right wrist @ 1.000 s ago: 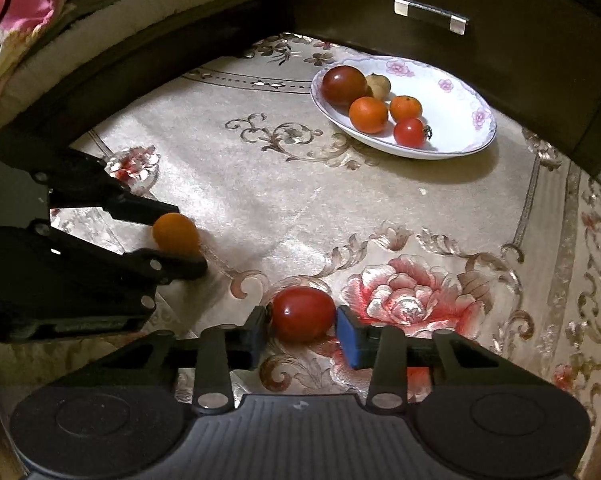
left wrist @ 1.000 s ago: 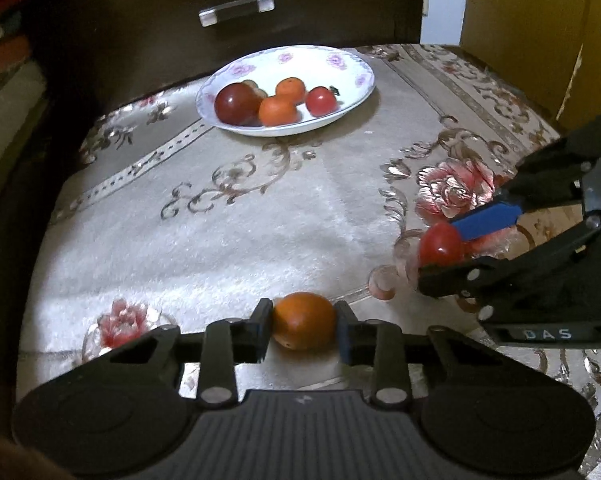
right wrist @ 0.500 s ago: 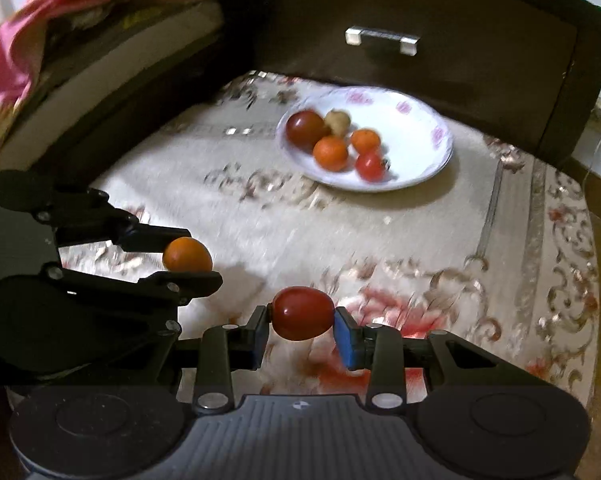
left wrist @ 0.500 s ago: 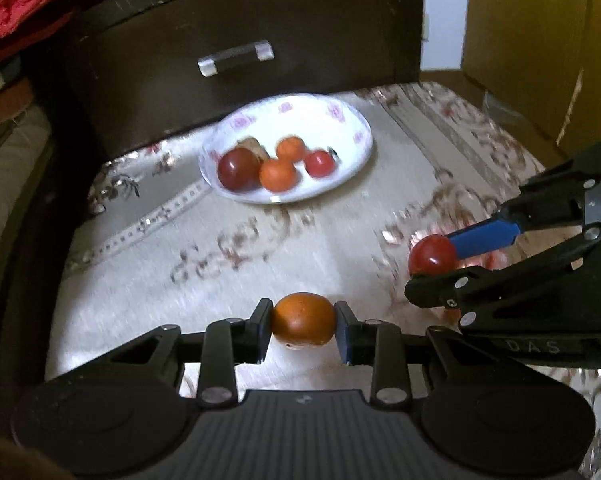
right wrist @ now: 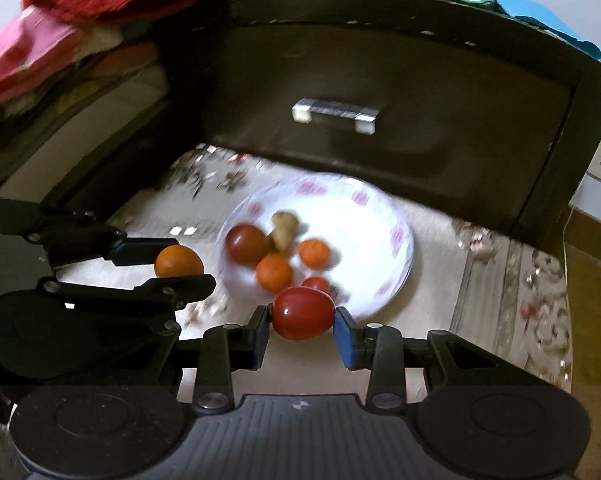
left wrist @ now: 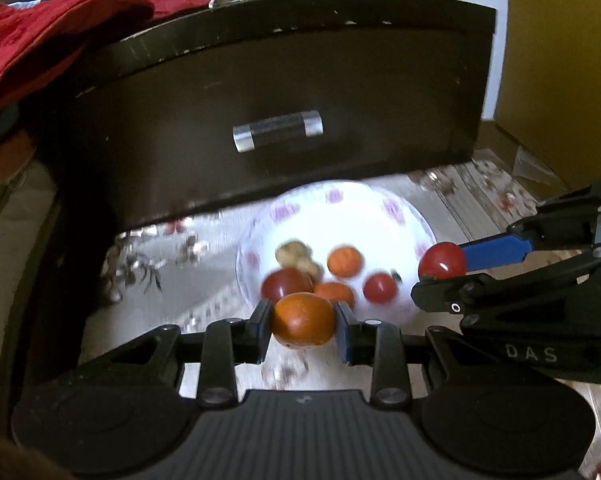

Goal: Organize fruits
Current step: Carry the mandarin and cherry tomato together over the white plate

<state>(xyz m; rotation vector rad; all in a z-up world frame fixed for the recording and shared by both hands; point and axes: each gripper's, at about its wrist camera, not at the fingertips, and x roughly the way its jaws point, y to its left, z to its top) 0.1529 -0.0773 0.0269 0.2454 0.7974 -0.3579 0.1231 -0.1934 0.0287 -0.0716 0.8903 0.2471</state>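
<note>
My left gripper (left wrist: pixel 303 326) is shut on an orange fruit (left wrist: pixel 303 319) and holds it in the air just short of the white flowered plate (left wrist: pixel 352 216). My right gripper (right wrist: pixel 303 322) is shut on a red tomato (right wrist: pixel 303 312) at the plate's near rim (right wrist: pixel 400 240). The plate holds several fruits: a dark red tomato (right wrist: pixel 246 243), oranges (right wrist: pixel 274 273), a small red tomato (left wrist: pixel 379 288) and a pale knobbly piece (right wrist: pixel 283 229). Each gripper shows in the other's view, the right one (left wrist: pixel 444 270) and the left one (right wrist: pixel 178 264).
A dark wooden drawer front (left wrist: pixel 284 92) with a metal handle (left wrist: pixel 278 130) stands right behind the plate. Red cloth and clothes (left wrist: pixel 40 36) lie piled on top. The patterned cloth (right wrist: pixel 512 280) covers the surface. A yellow box (left wrist: pixel 560 60) stands at the right.
Both grippers lifted their fruits off the cloth and moved forward to the plate. The plate and drawer front now appear much closer and larger.
</note>
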